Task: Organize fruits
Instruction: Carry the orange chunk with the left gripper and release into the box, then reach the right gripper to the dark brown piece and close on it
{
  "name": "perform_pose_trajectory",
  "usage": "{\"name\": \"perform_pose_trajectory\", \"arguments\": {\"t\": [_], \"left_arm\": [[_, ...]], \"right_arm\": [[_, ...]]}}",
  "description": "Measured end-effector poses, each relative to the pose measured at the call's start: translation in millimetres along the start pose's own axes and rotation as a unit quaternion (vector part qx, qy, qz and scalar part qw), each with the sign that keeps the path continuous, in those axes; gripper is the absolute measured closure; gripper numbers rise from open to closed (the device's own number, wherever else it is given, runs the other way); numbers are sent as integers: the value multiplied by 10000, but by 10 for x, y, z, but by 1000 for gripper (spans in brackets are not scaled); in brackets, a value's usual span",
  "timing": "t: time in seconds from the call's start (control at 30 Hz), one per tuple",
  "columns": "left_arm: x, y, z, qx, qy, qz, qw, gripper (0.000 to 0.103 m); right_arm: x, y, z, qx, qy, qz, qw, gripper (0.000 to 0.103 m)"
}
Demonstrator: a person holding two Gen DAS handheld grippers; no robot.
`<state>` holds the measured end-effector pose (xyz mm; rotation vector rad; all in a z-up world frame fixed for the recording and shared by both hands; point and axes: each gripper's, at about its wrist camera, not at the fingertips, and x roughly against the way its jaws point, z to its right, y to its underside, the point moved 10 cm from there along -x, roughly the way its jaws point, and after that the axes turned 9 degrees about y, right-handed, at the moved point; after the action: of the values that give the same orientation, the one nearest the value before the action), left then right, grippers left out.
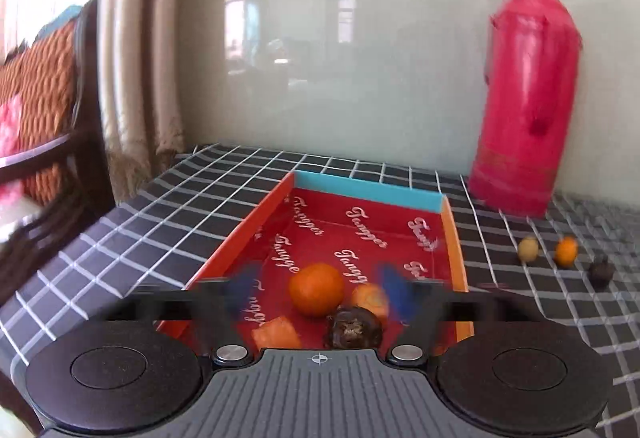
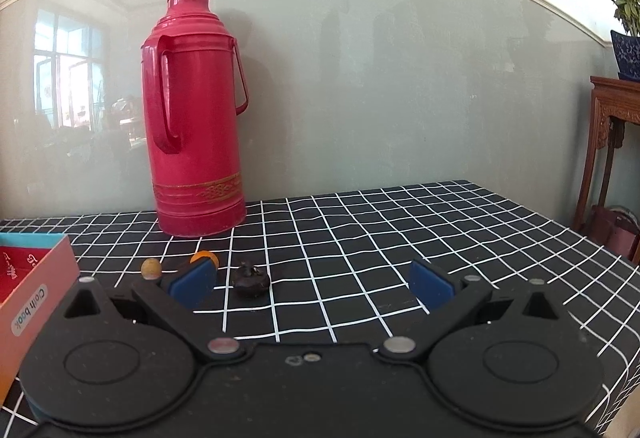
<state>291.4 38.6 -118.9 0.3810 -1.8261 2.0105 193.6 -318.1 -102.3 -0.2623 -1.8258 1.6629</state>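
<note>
I am holding the left gripper (image 1: 316,288) with its jaws spread wide and gripping nothing, its blue pads (image 1: 394,288) blurring above the near end of the red box (image 1: 360,234). Inside that box, between the pads, a round orange (image 1: 317,289) is lying, with a paler orange piece (image 1: 370,300) touching its right side, a dark wrinkled fruit (image 1: 352,327) just in front of them, and another orange chunk (image 1: 277,334) near the box's left wall.

I am keeping the right gripper (image 2: 312,282) released too, jaws far apart and empty, hovering low over the black checked tablecloth (image 2: 380,238). To the right of the box, out on the cloth, three more fruits are sitting in a row: a tan round fruit (image 2: 151,268) nearest the box, a small orange fruit (image 2: 204,258) partly hiding behind my left blue pad (image 2: 192,282), then a dark shrivelled fruit (image 2: 250,280) furthest away.

Beyond the box's far right corner, a tall red thermos flask (image 2: 196,118) is standing upright against the pale wall (image 2: 400,78).
</note>
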Motion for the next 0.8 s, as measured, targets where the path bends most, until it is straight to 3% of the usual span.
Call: {"name": "perform_pose_trajectory", "arguments": {"t": [0.13,0.3,0.47,0.67,0.8], "left_arm": [[93,-23,-17,-23,-19,183,9998,14],[132,71,-2,-197,-79,-16,9998,5],[269,138,-62,-178,-206,-88,9996,2],[452,162,-225,-152,-392,0,9991,0],[587,194,-407,-120,-724,106,9972,0]], "right_arm": [[-18,-7,-6,-56,-49,-36,10000,6],[-31,0,-90,-48,-144,-90,9998,6],[-68,14,-207,84,-227,-146,9996,6],[-200,73,-417,427,-512,-384,9970,6],[-403,150,-550,538,-737,-787,9927,6]]}}
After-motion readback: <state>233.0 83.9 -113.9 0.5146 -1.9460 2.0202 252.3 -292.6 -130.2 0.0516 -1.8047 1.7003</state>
